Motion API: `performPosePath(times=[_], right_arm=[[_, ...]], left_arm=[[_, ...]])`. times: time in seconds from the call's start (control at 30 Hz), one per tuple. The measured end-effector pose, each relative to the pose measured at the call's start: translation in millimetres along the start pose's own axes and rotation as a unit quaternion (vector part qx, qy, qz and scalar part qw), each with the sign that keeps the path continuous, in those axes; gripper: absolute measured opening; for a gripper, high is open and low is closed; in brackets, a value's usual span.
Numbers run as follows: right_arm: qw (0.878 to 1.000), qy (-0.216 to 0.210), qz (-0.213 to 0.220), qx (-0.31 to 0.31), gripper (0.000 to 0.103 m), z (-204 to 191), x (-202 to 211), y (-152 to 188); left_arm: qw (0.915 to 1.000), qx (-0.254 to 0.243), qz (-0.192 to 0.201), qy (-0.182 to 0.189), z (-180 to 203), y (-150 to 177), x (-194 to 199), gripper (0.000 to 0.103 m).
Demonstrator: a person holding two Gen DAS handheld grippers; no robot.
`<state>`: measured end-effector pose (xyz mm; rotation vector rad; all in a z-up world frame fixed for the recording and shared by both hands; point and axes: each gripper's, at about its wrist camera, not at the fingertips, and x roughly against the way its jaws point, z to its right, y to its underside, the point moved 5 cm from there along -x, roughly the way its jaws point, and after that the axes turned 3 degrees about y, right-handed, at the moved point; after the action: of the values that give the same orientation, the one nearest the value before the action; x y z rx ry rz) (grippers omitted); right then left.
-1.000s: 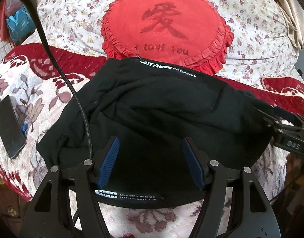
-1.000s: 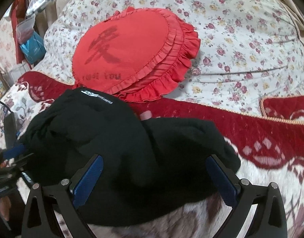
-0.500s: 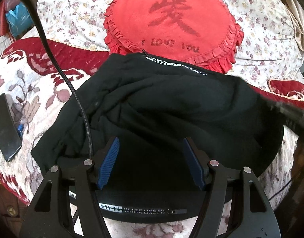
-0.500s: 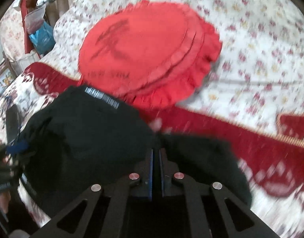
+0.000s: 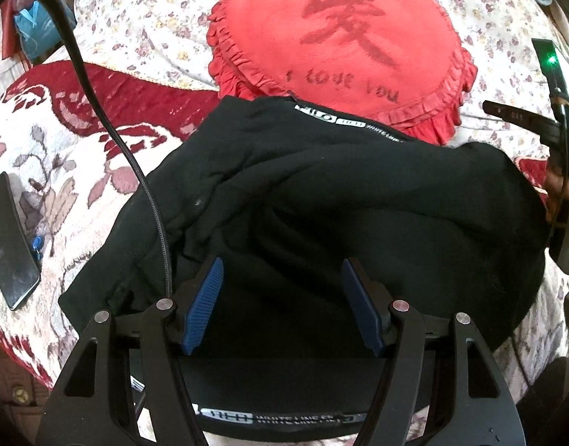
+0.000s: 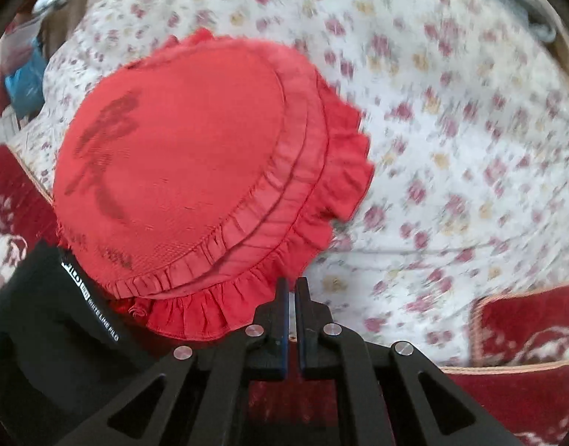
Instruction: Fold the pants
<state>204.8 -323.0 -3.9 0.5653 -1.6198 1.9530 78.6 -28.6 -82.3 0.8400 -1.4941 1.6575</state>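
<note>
I am looking down on a bed (image 5: 488,29) under a flowered cover, with a red-and-white patterned blanket (image 5: 61,171) across its near part. A round red frilled cushion (image 5: 343,37) leans at the back. The black pants (image 5: 321,215) lie on the blanket in a rumpled bundle, their far edge touching the cushion's frill. One white-lettered waistband shows at the far edge and another at the near edge, so I judge they are doubled over at least once; flattening and a tidier final fold remain. A dark phone (image 5: 7,241) lies at the blanket's left edge. My left hand-held gripper (image 5: 280,301) hangs released over the near part of the pants, gripping nothing. My right hand-held gripper (image 6: 291,319) is clenched; the right view is blurred, but no cloth seems caught between its fingers.
</note>
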Motion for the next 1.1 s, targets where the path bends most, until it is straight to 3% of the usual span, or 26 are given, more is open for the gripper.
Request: performPosePath(times=[0.1, 0.17, 0.2, 0.23, 0.27, 0.3, 0.4, 0.47, 0.53, 0.6, 0.7, 0.83, 0.9, 0.97, 1.03, 1.1], right_arm=[[0.995, -0.068, -0.016, -0.065, 0.004, 9.9, 7.1, 5.3], [0.989, -0.121, -0.014, -0.08, 0.013, 10.0, 24.8, 12.3], [0.988, -0.135, -0.012, -0.074, 0.036, 6.9, 33.2, 16.8], [0.988, -0.14, -0.011, -0.061, 0.073, 2.1, 40.3, 21.5], [0.989, -0.14, -0.012, -0.039, 0.086, -4.7, 46.1, 28.1], [0.99, -0.142, -0.011, -0.015, 0.092, -13.4, 49.7, 33.8], [0.987, -0.148, -0.029, 0.049, 0.092, -36.7, 48.3, 49.7], [0.983, -0.167, -0.047, 0.063, 0.077, -49.8, 43.3, 64.4], [0.98, -0.168, -0.072, 0.078, 0.015, -57.1, 34.3, 75.7], [0.982, -0.157, -0.072, 0.074, 0.009, -53.6, 28.1, 71.3], [0.988, -0.141, -0.027, 0.061, 0.007, -46.1, 34.2, 39.2], [0.991, -0.021, 0.058, 0.122, 0.0, -47.0, 41.4, -12.3], [0.99, -0.006, 0.073, 0.121, 0.0, -48.7, 30.7, -28.4], [0.992, -0.005, 0.063, 0.114, 0.0, -49.3, 9.1, -32.6], [0.994, -0.031, 0.039, 0.093, 0.001, -49.9, -5.9, -28.0], [0.996, -0.045, -0.008, 0.078, 0.002, -44.7, -21.0, -17.4]], left_arm=[[1.0, 0.004, -0.002, 0.002, -2.8, -0.3, -4.6, 0.066], [1.0, 0.002, -0.001, 0.0, -2.5, -0.2, -6.7, 0.066], [1.0, 0.001, -0.002, 0.0, -2.2, -0.2, -8.4, 0.066], [1.0, 0.002, -0.003, 0.0, -1.7, 0.3, -9.2, 0.066], [1.0, 0.003, -0.003, 0.0, -1.2, 0.5, -9.8, 0.066], [1.0, 0.004, -0.002, -0.001, -0.8, 0.7, -9.7, 0.066], [1.0, 0.007, -0.001, 0.001, 0.1, 0.9, -7.7, 0.066], [1.0, 0.006, 0.0, 0.003, 0.1, 0.5, -6.1, 0.066], [1.0, 0.005, 0.001, 0.002, -1.3, -0.4, -4.6, 0.066], [0.9999, 0.01, 0.002, 0.004, -3.9, -1.2, -2.6, 0.066], [0.9997, 0.018, 0.017, 0.002, -11.2, -5.9, 7.2, 0.066], [0.9985, 0.034, 0.04, -0.013, -32.0, -9.5, 23.7, 0.066], [0.9975, 0.053, 0.044, -0.016, -46.3, -8.8, 29.8, 0.066], [0.9966, 0.068, 0.042, -0.02, -58.6, -7.2, 33.0, 0.066], [0.9958, 0.079, 0.039, -0.026, -69.9, -4.2, 35.2, 0.066], [0.995, 0.089, 0.031, -0.03, -79.4, -0.5, 35.1, 0.066]])
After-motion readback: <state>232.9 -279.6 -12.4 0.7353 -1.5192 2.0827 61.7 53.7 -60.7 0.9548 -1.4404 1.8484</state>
